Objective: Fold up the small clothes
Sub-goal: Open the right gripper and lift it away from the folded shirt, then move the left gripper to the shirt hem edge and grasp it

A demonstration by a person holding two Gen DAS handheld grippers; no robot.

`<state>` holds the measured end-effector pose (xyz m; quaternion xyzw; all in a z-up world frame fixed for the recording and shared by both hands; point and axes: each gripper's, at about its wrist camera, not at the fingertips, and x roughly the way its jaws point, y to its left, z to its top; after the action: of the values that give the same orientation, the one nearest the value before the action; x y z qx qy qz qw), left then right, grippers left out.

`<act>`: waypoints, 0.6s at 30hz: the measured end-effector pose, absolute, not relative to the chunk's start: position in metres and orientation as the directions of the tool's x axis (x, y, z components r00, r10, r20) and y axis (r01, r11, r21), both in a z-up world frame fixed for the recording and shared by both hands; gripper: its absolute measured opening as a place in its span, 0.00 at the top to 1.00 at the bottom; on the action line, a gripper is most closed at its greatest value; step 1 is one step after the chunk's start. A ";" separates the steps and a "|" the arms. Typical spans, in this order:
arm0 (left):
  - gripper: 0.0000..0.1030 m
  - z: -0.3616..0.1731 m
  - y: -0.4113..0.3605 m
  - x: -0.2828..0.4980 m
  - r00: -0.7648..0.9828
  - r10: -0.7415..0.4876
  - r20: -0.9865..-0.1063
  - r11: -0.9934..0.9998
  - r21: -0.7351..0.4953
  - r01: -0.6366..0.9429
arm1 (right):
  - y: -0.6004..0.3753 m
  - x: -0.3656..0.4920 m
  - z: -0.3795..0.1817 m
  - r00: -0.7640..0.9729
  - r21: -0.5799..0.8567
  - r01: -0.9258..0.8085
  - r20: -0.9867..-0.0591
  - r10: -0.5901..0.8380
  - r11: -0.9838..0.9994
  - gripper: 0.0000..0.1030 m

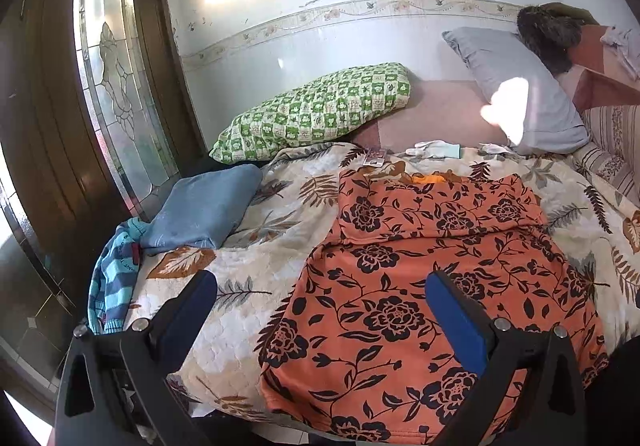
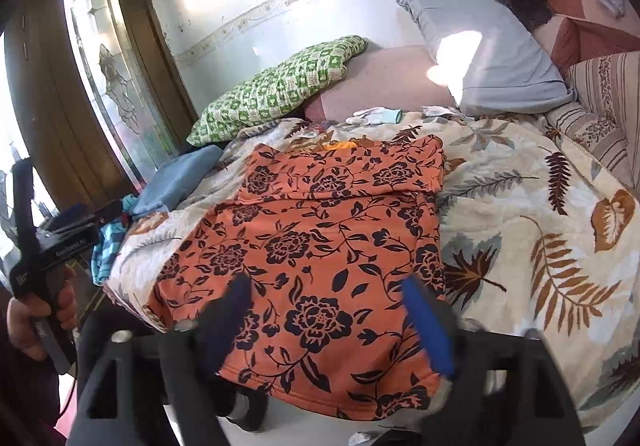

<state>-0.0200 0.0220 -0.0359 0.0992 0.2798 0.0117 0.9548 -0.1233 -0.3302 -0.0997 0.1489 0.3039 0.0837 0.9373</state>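
Orange floral garment [image 1: 432,286] lies spread on my leaf-print quilt [image 2: 540,206], its top already folded down, its hem hanging over the bed's near edge. My left gripper [image 1: 320,310] and right gripper [image 2: 324,314] both hover above it with jaws wide, gripping nothing. I fear the hem sliding off the edge and dragging the fold loose if I pinch only one layer. Right of the garment the quilt is open; left, a blue folded cloth [image 1: 204,210] and a striped garment [image 1: 116,278] crowd the edge.
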 end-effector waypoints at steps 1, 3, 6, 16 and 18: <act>0.00 -0.039 0.025 -0.018 0.834 0.084 -0.545 0.981 0.192 0.027 | -0.331 -0.124 -0.101 0.799 0.334 -0.071 -0.546 0.254 0.940 0.20; 0.00 -0.049 0.030 -0.015 0.814 0.097 -0.573 0.983 0.185 0.013 | -0.332 -0.123 -0.107 0.786 0.334 -0.058 -0.565 0.249 0.941 0.20; 0.00 -0.062 0.043 -0.010 0.782 0.113 -0.613 0.985 0.170 -0.009 | -0.340 -0.122 -0.116 0.775 0.351 -0.032 -0.582 0.245 0.936 0.20; 0.00 -0.086 0.123 0.014 0.671 0.235 -0.703 0.970 0.128 -0.205 | -0.356 -0.118 -0.136 0.742 0.343 0.026 -0.636 0.212 0.939 0.20; 0.00 -0.087 0.138 0.017 0.654 0.254 -0.713 0.963 0.122 -0.242 | -0.359 -0.117 -0.143 0.732 0.353 0.038 -0.646 0.214 0.935 0.20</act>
<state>0.0166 0.1379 -0.0872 0.0078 0.3931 0.1365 0.9093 -0.1168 -0.3585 -0.1431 0.1740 0.3627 0.0480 0.9143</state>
